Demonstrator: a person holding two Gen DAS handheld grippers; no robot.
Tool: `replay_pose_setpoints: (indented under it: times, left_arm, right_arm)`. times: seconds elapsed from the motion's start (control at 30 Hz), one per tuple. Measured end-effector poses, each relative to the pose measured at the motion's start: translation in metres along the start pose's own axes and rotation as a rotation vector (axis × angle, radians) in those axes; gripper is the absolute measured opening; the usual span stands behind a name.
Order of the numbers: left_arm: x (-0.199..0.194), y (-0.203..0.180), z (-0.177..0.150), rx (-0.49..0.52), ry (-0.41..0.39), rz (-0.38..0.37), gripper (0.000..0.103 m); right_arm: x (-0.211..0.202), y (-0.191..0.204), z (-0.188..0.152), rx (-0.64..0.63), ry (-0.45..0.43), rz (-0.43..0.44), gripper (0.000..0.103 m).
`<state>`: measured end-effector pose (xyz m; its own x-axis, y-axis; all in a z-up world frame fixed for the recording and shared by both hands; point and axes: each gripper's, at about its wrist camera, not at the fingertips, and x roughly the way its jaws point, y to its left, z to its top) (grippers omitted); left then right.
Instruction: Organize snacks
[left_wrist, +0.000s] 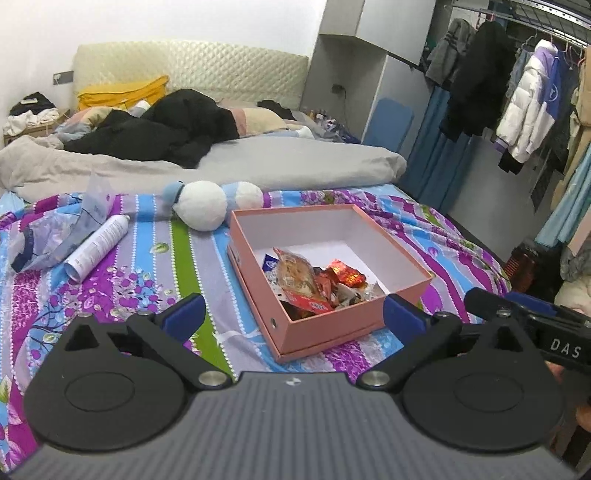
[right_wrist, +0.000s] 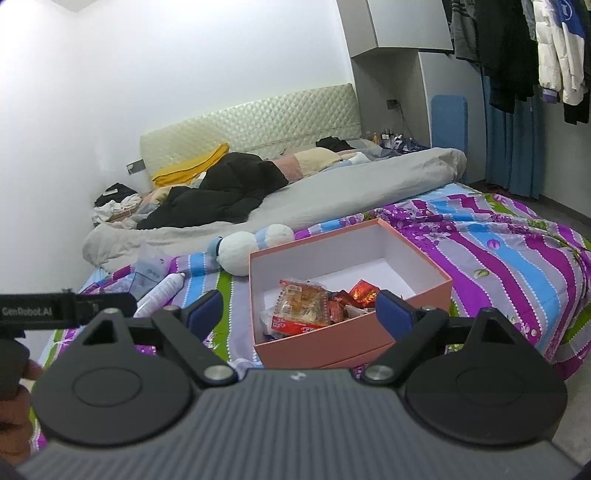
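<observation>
An open pink box (left_wrist: 332, 326) (right_wrist: 317, 349) lies on the patterned bedspread. Snack packets (left_wrist: 306, 277) (right_wrist: 306, 310) are heaped in its near corner, among them a clear pack of biscuits and a red foil packet (left_wrist: 345, 275) (right_wrist: 364, 291). The far half of the box is bare white. My left gripper (left_wrist: 291, 314) hovers just short of the box's near corner, jaws wide open with nothing held. My right gripper (right_wrist: 299, 313) hangs in front of the box's near wall, also open with nothing in it. Each gripper's black body shows at the edge of the other view.
A white and blue plush toy (left_wrist: 201, 205) (right_wrist: 240, 254) lies just behind the box. A white spray can (left_wrist: 98, 247) (right_wrist: 162, 291) and a crumpled plastic bag (left_wrist: 55, 236) lie to the left. A grey duvet and black coat lie farther back. Hanging clothes (left_wrist: 517, 110) stand on the right.
</observation>
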<state>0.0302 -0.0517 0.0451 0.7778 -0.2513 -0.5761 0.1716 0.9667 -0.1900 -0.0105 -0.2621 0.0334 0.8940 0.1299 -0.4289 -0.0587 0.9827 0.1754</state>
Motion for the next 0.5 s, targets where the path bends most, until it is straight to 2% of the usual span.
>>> replay_pose_setpoints:
  times: [0.5]
  left_arm:
    - [0.0016, -0.0044, 0.0032, 0.013, -0.001, 0.012, 0.103]
  right_arm:
    - [0.0004, 0.0007, -0.0014, -0.003, 0.012, 0.003, 0.091]
